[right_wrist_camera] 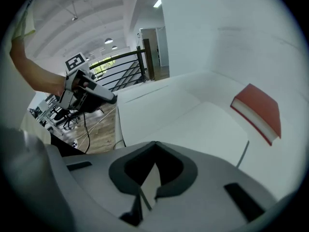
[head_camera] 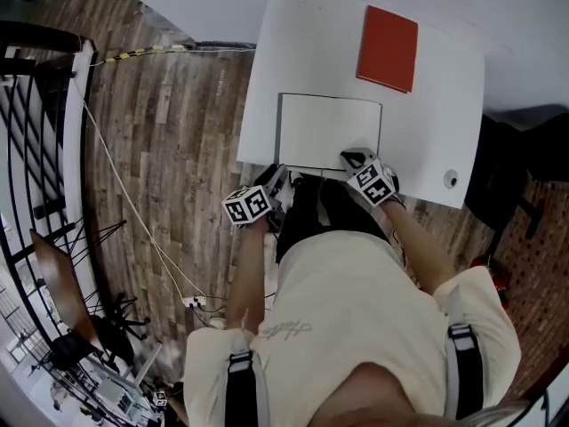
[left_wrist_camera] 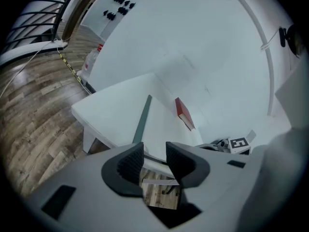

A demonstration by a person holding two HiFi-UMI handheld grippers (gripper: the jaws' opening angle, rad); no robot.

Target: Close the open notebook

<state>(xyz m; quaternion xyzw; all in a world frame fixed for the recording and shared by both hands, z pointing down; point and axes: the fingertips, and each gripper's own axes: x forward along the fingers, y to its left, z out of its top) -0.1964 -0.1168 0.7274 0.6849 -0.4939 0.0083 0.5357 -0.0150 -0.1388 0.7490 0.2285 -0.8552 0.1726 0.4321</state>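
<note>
The open notebook point(head_camera: 329, 130) lies flat on the white table point(head_camera: 444, 123), showing a blank white page with a thin dark border. My right gripper point(head_camera: 354, 158) sits at the notebook's near right edge. In the right gripper view its jaws meet at the tips point(right_wrist_camera: 154, 144), and a thin white sheet edge shows between them. My left gripper point(head_camera: 277, 178) hovers at the table's near edge, just off the notebook's near left corner. Its jaws stand apart point(left_wrist_camera: 154, 153) with nothing between them. From that view the notebook point(left_wrist_camera: 159, 124) is just ahead.
A closed red book point(head_camera: 388, 48) lies at the table's far right, beyond the notebook. A small round hole point(head_camera: 451, 179) sits at the table's near right corner. Wooden floor, a cable and a black railing point(head_camera: 36, 149) lie to the left.
</note>
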